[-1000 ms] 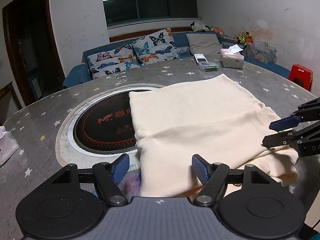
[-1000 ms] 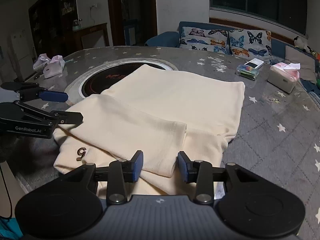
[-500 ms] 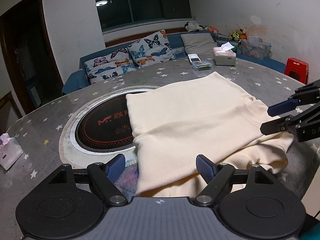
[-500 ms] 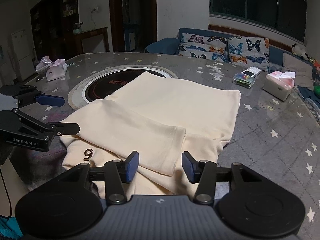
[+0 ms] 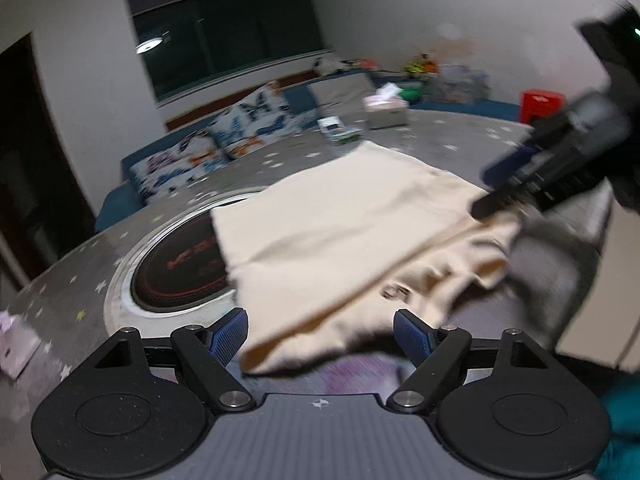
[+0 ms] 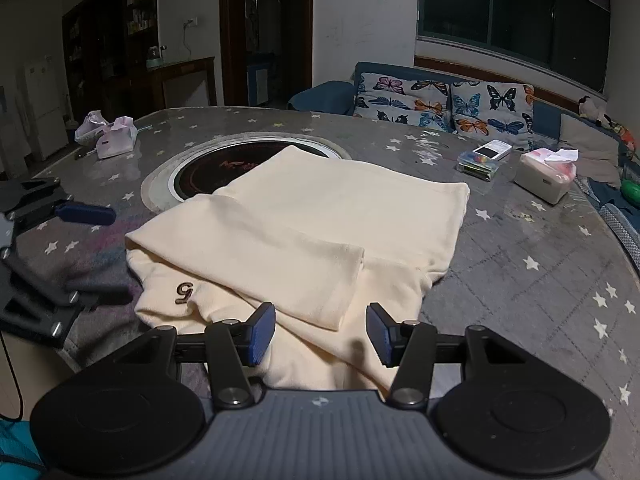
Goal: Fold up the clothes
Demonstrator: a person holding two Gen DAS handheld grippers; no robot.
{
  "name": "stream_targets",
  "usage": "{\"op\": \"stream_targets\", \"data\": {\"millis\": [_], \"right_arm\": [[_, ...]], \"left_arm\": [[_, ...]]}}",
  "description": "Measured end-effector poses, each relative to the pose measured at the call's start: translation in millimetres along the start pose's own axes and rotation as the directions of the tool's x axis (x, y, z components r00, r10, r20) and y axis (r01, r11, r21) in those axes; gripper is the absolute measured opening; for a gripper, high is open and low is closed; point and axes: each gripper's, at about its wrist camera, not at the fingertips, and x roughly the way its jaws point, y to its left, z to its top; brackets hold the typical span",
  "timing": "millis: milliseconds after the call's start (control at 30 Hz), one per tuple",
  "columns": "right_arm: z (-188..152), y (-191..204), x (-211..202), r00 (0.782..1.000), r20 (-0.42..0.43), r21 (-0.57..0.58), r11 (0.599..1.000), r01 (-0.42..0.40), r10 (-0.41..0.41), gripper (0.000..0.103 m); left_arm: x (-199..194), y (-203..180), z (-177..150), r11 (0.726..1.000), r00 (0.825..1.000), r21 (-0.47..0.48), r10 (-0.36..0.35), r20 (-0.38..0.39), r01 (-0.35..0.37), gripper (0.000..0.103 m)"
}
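Note:
A cream garment [image 6: 320,236] lies partly folded on the grey star-patterned table [image 6: 540,280], with a sleeve folded across it and a dark "G" mark [image 6: 185,293] near its near-left corner. It also shows in the blurred left wrist view [image 5: 340,232]. My right gripper [image 6: 321,334] is open and empty, hovering just over the garment's near edge. My left gripper [image 5: 320,334] is open and empty at the garment's near-left corner; it appears at the left of the right wrist view [image 6: 86,254]. The right gripper appears at the right of the left wrist view [image 5: 516,188].
A round black hotplate [image 6: 224,168] is set into the table under the garment's far corner. A tissue box [image 6: 546,174], a small clear box with a white device [image 6: 482,158] and pink tissue packs [image 6: 114,140] sit on the table. A sofa with butterfly pillows [image 6: 440,102] is behind.
Both grippers have opened wider and drawn back from the garment. The left wrist view has swung and tilted fast and is now blurred. The garment's near edge looks more rumpled.

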Motion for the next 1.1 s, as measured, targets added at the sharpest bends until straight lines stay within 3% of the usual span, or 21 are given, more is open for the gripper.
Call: {"op": "stream_targets", "data": {"millis": [267,367,433,567,633,733,1100], "right_arm": [[-7.6,1.4,-5.5,1.0,-0.021,-0.018,1.0,0.003,-0.004,0.051],[-9.7,2.2,-8.5,1.0,-0.025,-0.026,1.0,0.005,-0.006,0.051],[-10.7,1.9,-10.9,1.0,-0.028,-0.03,1.0,0.008,-0.008,0.051],[-13.1,3.0,-14.5,0.999,-0.031,-0.051,0.999,0.011,-0.013,0.051],[-14.9,6.2,-15.7,0.999,-0.034,-0.078,0.997,0.01,-0.012,0.051],[-17.6,11.0,-17.6,0.999,-0.037,-0.117,0.993,0.007,-0.012,0.051],[-23.3,26.4,-17.9,0.999,-0.045,-0.24,0.971,-0.005,-0.006,0.056]], "left_arm": [[2.2,-20.2,-9.4,0.992,0.999,0.118,-0.038,0.019,0.035,0.081],[8.0,-26.6,-8.8,0.987,0.998,0.154,-0.054,0.028,0.049,0.073],[13.0,-29.9,-8.1,0.984,0.998,0.17,-0.064,0.028,0.059,0.054],[18.7,-31.8,-5.7,0.98,0.996,0.18,-0.085,0.033,0.078,0.035],[18.0,-33.0,-5.1,0.977,0.995,0.194,-0.095,0.042,0.085,0.018],[18.6,-30.0,0.1,0.982,0.994,0.171,-0.088,0.057,0.078,0.013],[35.4,-2.5,26.3,0.995,0.994,0.004,-0.102,0.049,0.102,0.012]]}}
